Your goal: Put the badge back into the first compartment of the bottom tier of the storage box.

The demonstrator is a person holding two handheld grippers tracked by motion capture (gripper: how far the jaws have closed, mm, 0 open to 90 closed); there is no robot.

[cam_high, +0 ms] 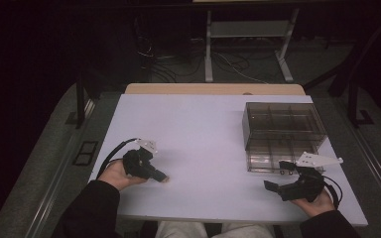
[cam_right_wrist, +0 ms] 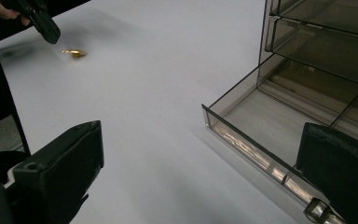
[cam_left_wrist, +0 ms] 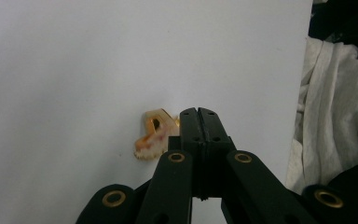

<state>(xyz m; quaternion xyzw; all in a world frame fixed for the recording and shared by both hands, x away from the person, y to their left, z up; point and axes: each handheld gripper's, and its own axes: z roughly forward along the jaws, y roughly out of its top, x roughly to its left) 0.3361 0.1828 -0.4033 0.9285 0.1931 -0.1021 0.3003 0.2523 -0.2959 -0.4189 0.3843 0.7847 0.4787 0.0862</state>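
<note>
A: How were the left gripper's (cam_left_wrist: pixel 199 113) jaws seen?

B: They were seen pressed flat together, with no gap between them. A small gold-coloured metal trinket with pale and orange parts (cam_left_wrist: pixel 154 133) was found lying on the white table top (cam_left_wrist: pixel 74 70), touching the left side of the closed tips. Whether a corner of it was pinched could not be told.

A: Where was that trinket placed on the table?

B: In the high view it was seen near the front edge, left of the middle, right at the tip of the left gripper (cam_high: pixel 162 176). From the right gripper view it was made out as a blurred golden speck (cam_right_wrist: pixel 73 53) far off, just beyond the other gripper's jaws (cam_right_wrist: pixel 49 31).

A: And the right gripper (cam_high: pixel 278 176)?

B: Its jaws were held wide apart, with nothing clasped between them. It was kept at the front right of the table, just in front of the smoky transparent plastic drawer cabinet (cam_high: pixel 283 130). The cabinet's bottom drawer (cam_right_wrist: pixel 261 126) was seen pulled out toward the gripper, and one jaw was seen next to the drawer's front wall.
</note>
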